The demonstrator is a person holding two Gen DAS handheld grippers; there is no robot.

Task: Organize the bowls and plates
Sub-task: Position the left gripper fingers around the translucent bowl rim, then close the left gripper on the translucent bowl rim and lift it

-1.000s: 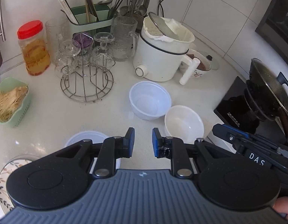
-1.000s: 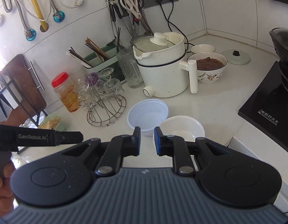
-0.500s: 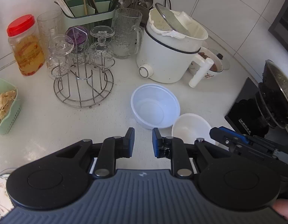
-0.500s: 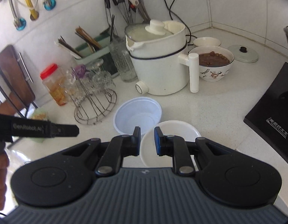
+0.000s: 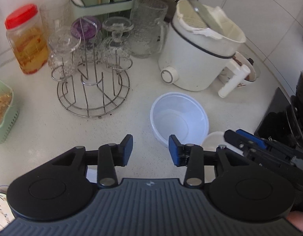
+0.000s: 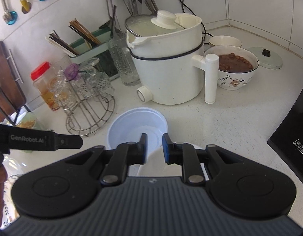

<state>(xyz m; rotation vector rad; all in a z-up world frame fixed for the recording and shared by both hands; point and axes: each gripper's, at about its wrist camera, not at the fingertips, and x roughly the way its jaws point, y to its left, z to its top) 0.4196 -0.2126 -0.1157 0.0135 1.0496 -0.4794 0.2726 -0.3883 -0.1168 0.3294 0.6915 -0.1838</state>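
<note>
Hovering parted, both tongs (image 5: 150, 149) (image 6: 154, 148) flank the plastic bowl (image 5: 179, 119), empty.

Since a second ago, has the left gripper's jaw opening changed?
Yes. The left gripper has opened wider and advanced toward the translucent bowl, which sits closer to its right fingertip; the white cooker looms larger.

The white speckled tabletop (image 5: 43, 129) is viewed steeply downward from close above by the left wrist camera. From the right wrist camera it is seen from slightly further right, facing the tiled wall. The translucent white plastic bowl (image 5: 179, 116) (image 6: 131, 125) and the white electric cooking pot (image 5: 196, 59) (image 6: 167, 68) are shared by both views.
</note>
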